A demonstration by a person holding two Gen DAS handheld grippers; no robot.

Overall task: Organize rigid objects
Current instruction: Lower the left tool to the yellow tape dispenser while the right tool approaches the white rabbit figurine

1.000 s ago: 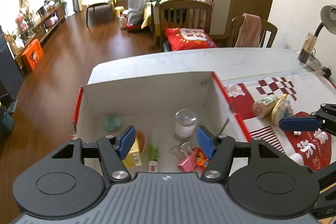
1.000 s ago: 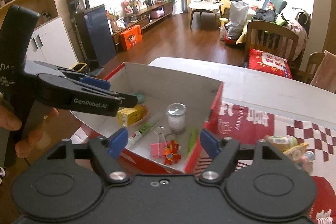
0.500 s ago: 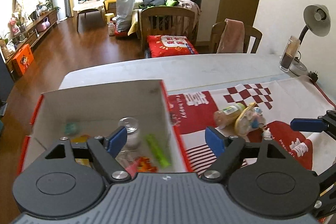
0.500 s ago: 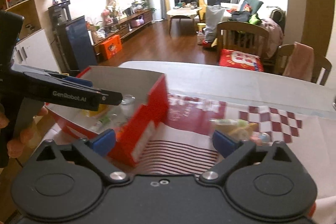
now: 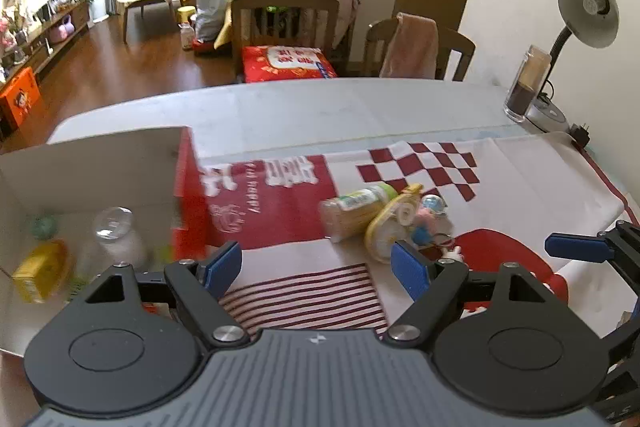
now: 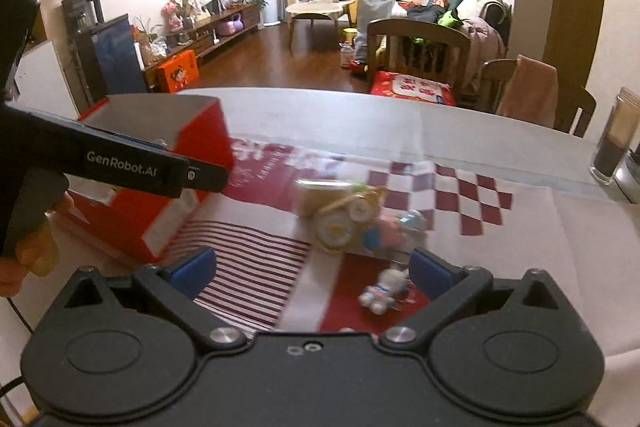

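Observation:
A red cardboard box (image 5: pixel 188 195) with a white inside sits at the table's left; it also shows in the right wrist view (image 6: pixel 188 151). In it lie a clear jar (image 5: pixel 114 231), a yellow packet (image 5: pixel 38 269) and a green ball (image 5: pixel 44 227). On the cloth lie a toothpick bottle (image 5: pixel 356 213), a yellow round toy (image 5: pixel 390 227) and a small white figurine (image 6: pixel 382 291). My left gripper (image 5: pixel 316 267) is open and empty above the striped cloth, left of the toys. My right gripper (image 6: pixel 312 269) is open and empty, just short of the figurine.
A red and white printed cloth (image 5: pixel 520 187) covers the table's right part. A desk lamp (image 5: pixel 588 15) and a tall glass jar (image 5: pixel 526 83) stand at the far right edge. Wooden chairs (image 5: pixel 284 15) stand behind the table.
Both grippers have swung right, away from the box and toward the toys on the cloth. Both stayed open and empty.

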